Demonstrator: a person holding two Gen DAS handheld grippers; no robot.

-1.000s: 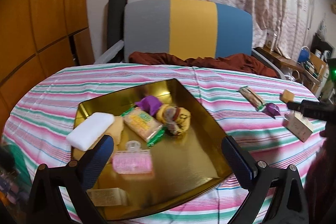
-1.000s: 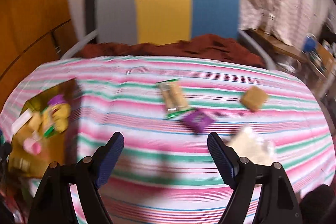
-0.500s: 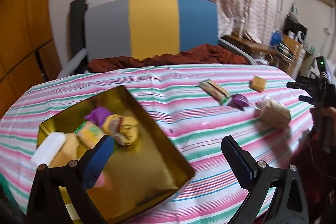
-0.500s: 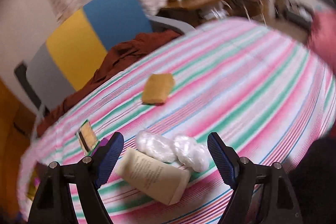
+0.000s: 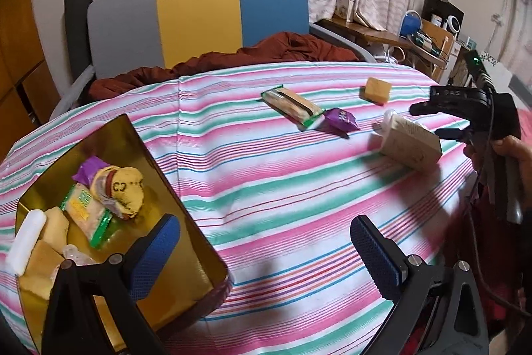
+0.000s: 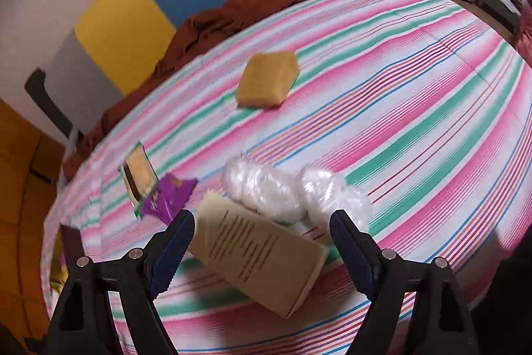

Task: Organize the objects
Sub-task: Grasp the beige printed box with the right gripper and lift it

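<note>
A gold tray (image 5: pixel 173 188) at the left holds several snacks and soaps. On the striped tablecloth lie a green-edged biscuit pack (image 5: pixel 292 107), a purple candy (image 5: pixel 340 119), a tan sponge block (image 5: pixel 377 90) and a beige box (image 5: pixel 410 143). My left gripper (image 5: pixel 266 252) is open and empty above the cloth beside the tray. My right gripper (image 6: pixel 262 242) is open, its fingers either side of the beige box (image 6: pixel 259 252). Two white wrapped bundles (image 6: pixel 292 192) lie just behind the box. The sponge block (image 6: pixel 267 79), candy (image 6: pixel 168 197) and biscuit pack (image 6: pixel 138 170) lie farther off.
A grey, yellow and blue chair back (image 5: pixel 196 12) with a rust-brown cloth (image 5: pixel 232 59) stands behind the table. A cluttered desk (image 5: pixel 415 35) is at the back right. The table edge (image 5: pixel 442 242) curves close on the right.
My left gripper swung right, away from the tray toward the loose items. My right gripper moved down and closer until the beige box sits between its open fingers.
</note>
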